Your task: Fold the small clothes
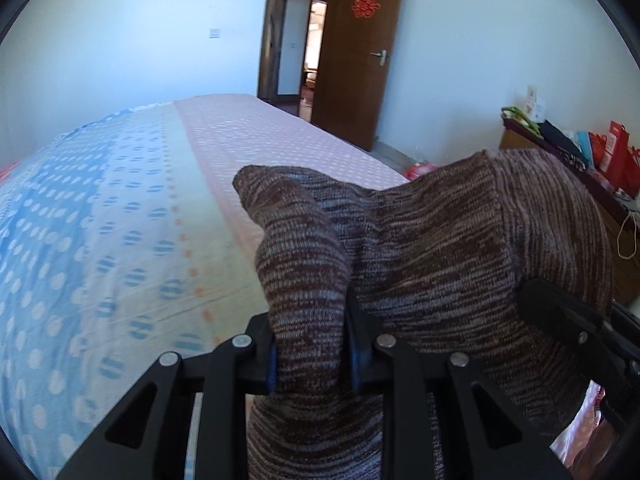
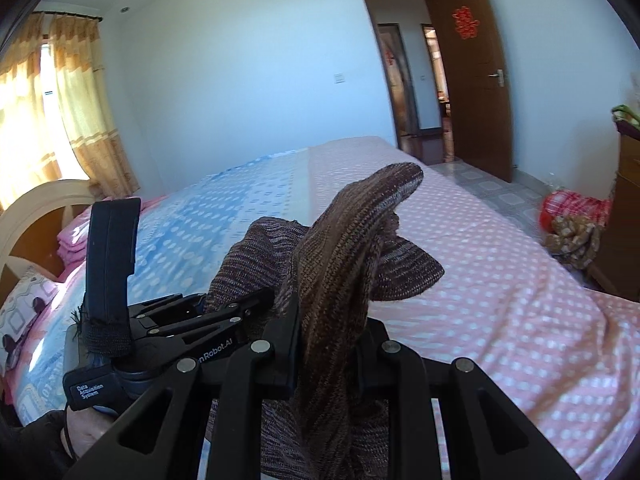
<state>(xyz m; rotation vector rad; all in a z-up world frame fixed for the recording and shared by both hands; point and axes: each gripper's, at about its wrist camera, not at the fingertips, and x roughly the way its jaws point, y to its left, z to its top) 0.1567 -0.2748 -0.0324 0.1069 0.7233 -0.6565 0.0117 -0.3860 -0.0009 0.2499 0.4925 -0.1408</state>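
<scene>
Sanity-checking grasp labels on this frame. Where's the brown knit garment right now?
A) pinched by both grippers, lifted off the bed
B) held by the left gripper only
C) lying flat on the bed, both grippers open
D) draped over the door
A: the left gripper and the right gripper are each shut on the brown knit garment, which bunches up above the bed.

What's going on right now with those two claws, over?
Left gripper and right gripper: jaws shut on brown knit garment. Garment held above bed. Nothing blocking.
</scene>
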